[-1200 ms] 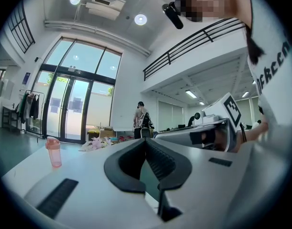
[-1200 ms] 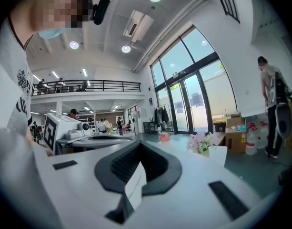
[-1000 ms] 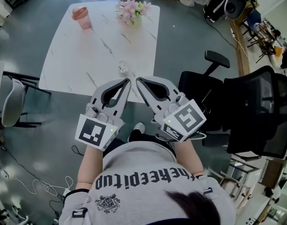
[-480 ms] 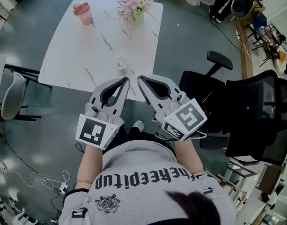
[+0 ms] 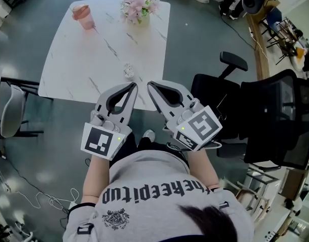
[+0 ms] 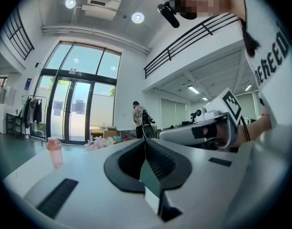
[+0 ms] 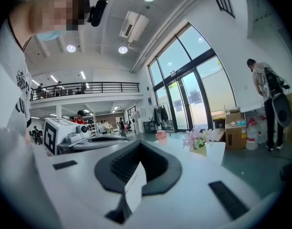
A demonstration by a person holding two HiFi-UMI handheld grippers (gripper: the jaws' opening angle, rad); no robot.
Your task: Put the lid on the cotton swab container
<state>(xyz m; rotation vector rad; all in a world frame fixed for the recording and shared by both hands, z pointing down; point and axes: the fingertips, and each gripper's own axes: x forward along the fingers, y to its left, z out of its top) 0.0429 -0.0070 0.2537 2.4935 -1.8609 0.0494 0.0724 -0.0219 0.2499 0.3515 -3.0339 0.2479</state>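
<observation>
In my head view's upper left, a white marble table [image 5: 88,59] bears a pink cup [image 5: 82,15] and pink flowers [image 5: 139,5]. At right stand black office chairs [image 5: 275,120], at the left edge a grey chair [image 5: 10,110].

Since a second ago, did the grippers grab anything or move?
Nothing was grabbed or let go. The left gripper and right gripper stay side by side in front of the person, both shut and empty. On the table, the pink cup, flowers and small white thing keep their places. They only slide slightly left in the head view, so the camera probably turned a little.
</observation>
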